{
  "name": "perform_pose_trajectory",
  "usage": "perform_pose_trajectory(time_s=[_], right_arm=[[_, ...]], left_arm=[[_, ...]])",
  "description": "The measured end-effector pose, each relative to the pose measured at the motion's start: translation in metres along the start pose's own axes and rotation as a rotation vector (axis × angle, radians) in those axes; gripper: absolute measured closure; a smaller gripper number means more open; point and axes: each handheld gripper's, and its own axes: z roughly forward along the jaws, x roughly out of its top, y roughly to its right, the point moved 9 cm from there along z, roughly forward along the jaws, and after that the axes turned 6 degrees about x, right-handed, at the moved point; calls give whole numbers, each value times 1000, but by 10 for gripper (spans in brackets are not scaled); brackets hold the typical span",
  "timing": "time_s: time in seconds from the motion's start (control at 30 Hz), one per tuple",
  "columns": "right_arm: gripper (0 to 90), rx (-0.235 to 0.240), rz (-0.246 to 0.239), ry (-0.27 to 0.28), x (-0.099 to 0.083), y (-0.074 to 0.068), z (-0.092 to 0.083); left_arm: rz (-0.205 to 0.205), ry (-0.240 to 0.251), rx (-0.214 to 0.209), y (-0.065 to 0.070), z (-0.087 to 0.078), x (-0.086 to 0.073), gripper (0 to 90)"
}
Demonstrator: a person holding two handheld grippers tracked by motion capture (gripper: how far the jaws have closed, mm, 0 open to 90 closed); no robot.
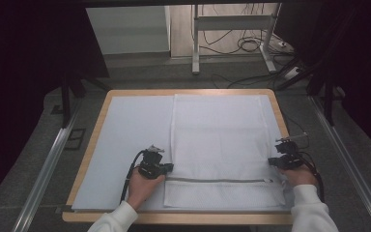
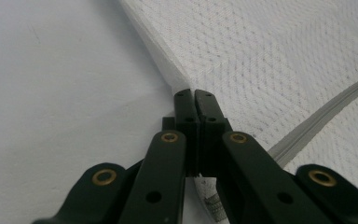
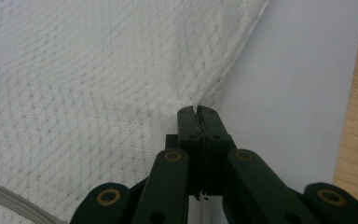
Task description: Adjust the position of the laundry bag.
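White mesh bag lies flat on my counter (zipper near me). My left gripper pinches its left edge; my right gripper pinches the right edge, jaws fully closed.

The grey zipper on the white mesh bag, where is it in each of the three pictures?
High view: the zipper runs level across the mesh bag near its front edge, between the two grippers.
Left gripper view: a pale strip at the right edge.
Right gripper view: a curved strip in the bottom left corner.
Shared landmark: the bag's mesh weave.
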Motion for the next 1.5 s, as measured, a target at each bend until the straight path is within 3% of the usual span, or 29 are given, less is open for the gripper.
perform_pose_trajectory(time_s=[0.63, 1.5], right_arm=[[879, 25, -8, 36, 6, -8, -1], [880, 46, -35, 45, 12, -25, 6]], left_arm=[[-3, 6, -1, -6, -5, 1, 896], [-25, 14, 5, -21, -16, -4, 896]])
